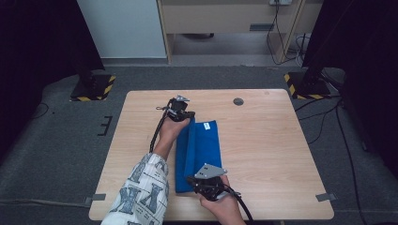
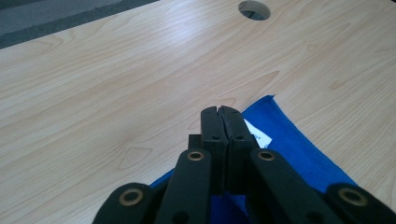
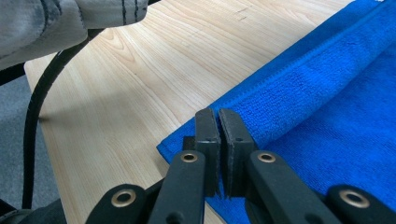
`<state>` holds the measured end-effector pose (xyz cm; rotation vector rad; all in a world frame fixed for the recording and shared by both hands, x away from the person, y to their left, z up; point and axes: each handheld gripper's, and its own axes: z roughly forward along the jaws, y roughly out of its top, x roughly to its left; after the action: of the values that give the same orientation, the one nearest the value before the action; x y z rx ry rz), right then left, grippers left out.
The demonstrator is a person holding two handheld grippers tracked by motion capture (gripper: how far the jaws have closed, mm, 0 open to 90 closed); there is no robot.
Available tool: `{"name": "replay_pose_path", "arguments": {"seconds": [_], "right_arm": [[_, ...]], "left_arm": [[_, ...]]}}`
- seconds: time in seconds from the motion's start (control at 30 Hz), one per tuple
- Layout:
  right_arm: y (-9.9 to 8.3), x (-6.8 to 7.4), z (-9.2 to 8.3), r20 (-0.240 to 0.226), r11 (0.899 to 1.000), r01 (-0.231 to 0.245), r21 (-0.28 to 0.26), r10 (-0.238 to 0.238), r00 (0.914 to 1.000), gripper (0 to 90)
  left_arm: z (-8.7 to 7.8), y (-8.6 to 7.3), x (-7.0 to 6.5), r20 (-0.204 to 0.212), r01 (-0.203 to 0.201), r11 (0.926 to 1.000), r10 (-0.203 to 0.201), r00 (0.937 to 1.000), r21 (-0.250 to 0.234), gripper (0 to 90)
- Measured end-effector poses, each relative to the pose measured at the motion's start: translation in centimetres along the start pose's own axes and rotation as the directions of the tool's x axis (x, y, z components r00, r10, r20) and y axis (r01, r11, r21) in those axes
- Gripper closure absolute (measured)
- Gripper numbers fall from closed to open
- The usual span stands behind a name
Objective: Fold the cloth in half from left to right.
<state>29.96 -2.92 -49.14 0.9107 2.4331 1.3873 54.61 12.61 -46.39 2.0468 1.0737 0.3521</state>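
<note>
Wooden table point(image 1: 263, 140) under folded blue towel point(image 1: 199, 154), no containers.

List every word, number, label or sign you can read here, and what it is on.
None can be read.
The white tag on the blue towel: print, if any, too small and blurred to read.
The yellow and black stripes on the stand bases: a warning pattern, no lettering.
The patterned sleeve: shapes, no legible words.
The table: no marking.

Grey carpet floor point(image 1: 61, 140), wooden cabinet point(image 1: 225, 18) behind.
</note>
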Motion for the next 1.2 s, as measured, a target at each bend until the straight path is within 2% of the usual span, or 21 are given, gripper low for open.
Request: {"name": "replay_pose_path", "arguments": {"seconds": [0.2,0.47,0.67,0.77,0.9,1.2], "right_arm": [[-0.1,-0.2,-0.6,0.016,1.000,0.002,0.001,-0.002,0.9999,87.4],[-0.3,-1.0,-1.6,0.030,1.000,0.007,0.013,-0.007,0.9995,87.3],[-0.6,-1.5,-1.9,0.036,1.000,-0.008,0.019,0.008,0.9993,87.3],[-0.8,-1.5,-2.0,0.034,1.000,-0.006,0.023,0.005,0.9994,87.3],[-1.0,-1.7,-2.3,0.039,1.000,-0.015,0.024,0.014,0.9991,87.1],[-2.2,-3.1,-2.9,0.068,0.998,-0.047,0.034,0.045,0.9967,87.1]], "left_arm": [[0.8,0.6,-1.1,0.014,-0.025,0.9997,0.025,0.9996,0.000,89.0],[1.6,0.6,-1.1,0.012,-0.002,1.0000,0.002,0.9999,0.007,88.9],[2.3,0.6,-1.3,0.018,0.011,0.9999,-0.011,0.9998,0.012,88.8],[2.9,0.5,-1.6,0.023,0.010,0.9996,-0.010,0.9997,0.025,88.8],[3.2,0.7,-2.1,0.024,0.005,0.9998,-0.006,0.9997,0.017,88.7],[4.2,0.4,-1.7,0.018,0.023,0.9995,-0.024,0.9996,0.022,88.6]]}}
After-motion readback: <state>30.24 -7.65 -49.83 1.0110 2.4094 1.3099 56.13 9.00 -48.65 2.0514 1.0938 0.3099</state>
